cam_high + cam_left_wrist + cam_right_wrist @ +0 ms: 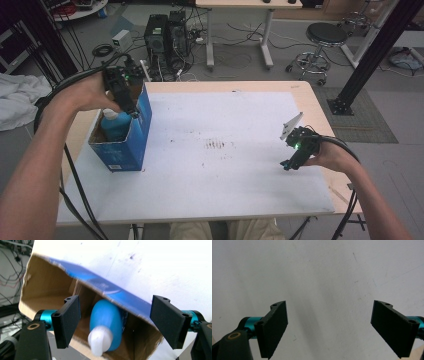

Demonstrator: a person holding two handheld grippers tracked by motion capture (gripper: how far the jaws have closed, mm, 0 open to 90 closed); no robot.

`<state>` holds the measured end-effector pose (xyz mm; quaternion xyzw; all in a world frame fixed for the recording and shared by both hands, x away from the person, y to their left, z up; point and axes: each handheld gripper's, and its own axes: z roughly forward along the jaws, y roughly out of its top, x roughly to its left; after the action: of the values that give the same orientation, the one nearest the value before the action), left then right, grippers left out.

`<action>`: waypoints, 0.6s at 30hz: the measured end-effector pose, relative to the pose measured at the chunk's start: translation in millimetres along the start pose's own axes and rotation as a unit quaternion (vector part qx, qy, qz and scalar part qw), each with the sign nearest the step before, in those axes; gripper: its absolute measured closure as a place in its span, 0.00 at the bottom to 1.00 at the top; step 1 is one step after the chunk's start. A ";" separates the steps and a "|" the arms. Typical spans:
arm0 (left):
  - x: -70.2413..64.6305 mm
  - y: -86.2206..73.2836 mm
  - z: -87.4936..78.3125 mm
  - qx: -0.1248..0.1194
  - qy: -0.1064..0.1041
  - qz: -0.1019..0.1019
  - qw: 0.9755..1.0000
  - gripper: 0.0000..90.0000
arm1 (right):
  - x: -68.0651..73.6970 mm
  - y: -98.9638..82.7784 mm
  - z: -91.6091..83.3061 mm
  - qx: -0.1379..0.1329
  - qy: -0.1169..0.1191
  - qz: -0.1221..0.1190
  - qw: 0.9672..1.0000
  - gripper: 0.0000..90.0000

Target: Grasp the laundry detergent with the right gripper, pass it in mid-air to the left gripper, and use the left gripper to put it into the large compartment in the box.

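Observation:
A blue cardboard box (125, 145) with an open top stands at the left side of the white-covered table (225, 170). Inside it lies a blue bottle (116, 125) with a white cap. In the left gripper view the bottle (106, 320) rests in the brown interior of the box (45, 305), cap toward the camera. My left gripper (134, 112) hovers over the box's opening. Its jaws (116, 302) are open and stand well clear of the bottle on both sides. My right gripper (290, 164) rests low over the table's right side, open (329, 307), with only white surface between its pads.
Faint brown smudges (219, 145) mark the sheet's middle. Beyond the far edge are two computer towers (167, 32), floor cables, a desk leg (210, 37) and a black stool (325, 37). A white cloth (17, 97) lies off the left side.

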<state>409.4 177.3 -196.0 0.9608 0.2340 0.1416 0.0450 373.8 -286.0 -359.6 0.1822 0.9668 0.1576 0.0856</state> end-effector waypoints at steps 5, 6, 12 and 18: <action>-16.5 24.1 -1.1 -0.003 -0.003 0.033 0.999 0.27 | 0.3 -0.6 0.5 -0.001 0.000 -0.001 1.000 0.15; -20.4 29.3 -0.5 -0.005 -0.004 0.041 0.999 0.27 | 0.2 -0.6 0.6 -0.001 0.000 -0.001 1.000 0.15; -42.8 60.7 10.0 -0.007 -0.010 0.081 0.997 0.27 | 0.8 0.3 2.6 0.001 -0.001 -0.002 1.000 0.15; -62.2 82.7 27.9 -0.014 -0.019 0.111 0.993 0.22 | 2.1 2.2 3.7 0.004 0.000 -0.006 1.000 0.15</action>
<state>400.8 74.7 -225.6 0.9827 0.1225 0.1310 0.0469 373.4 -282.2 -362.6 0.1766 0.9685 0.1532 0.0857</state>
